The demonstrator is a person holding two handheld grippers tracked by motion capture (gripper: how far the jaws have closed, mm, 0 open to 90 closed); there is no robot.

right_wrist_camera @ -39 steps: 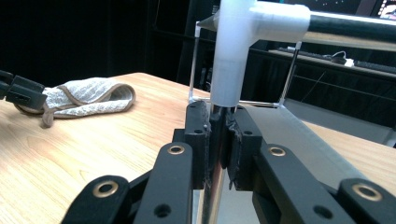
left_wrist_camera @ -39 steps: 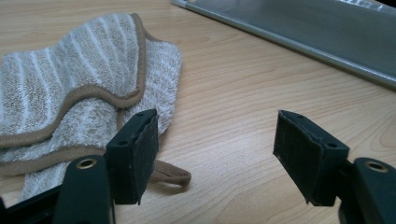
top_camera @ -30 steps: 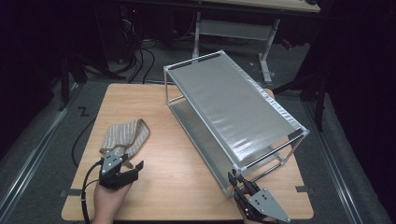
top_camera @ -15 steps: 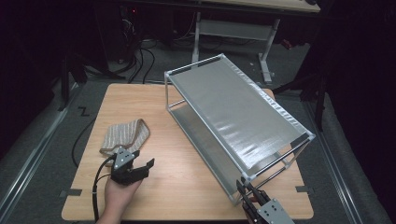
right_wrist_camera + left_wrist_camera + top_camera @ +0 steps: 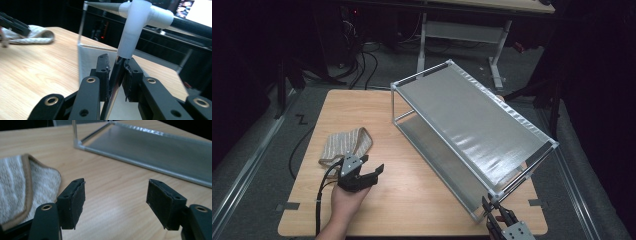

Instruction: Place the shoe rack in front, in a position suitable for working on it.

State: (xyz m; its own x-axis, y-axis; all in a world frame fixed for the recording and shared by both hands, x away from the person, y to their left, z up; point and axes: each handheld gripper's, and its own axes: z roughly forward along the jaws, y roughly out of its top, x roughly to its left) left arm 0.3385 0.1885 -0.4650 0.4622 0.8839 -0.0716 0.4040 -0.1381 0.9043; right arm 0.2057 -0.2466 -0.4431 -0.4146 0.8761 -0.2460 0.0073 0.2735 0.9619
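The right gripper [image 5: 116, 75], at the table's near right corner, has its jaws narrowly set around the upright metal post [image 5: 113, 82] of the two-tier wire-frame shelf [image 5: 472, 130]; they have just been opening a little, with the post between them, so the grip looks to be loosening. Compared with a second ago, the shelf has swung round and now stands skewed across the right half of the wooden table [image 5: 422, 195], its near corner close to the front edge. The left gripper [image 5: 362, 172], jaws wide and holding nothing, has come away from the folded striped towel [image 5: 344, 145] towards the table's middle, perhaps to steady the shelf next.
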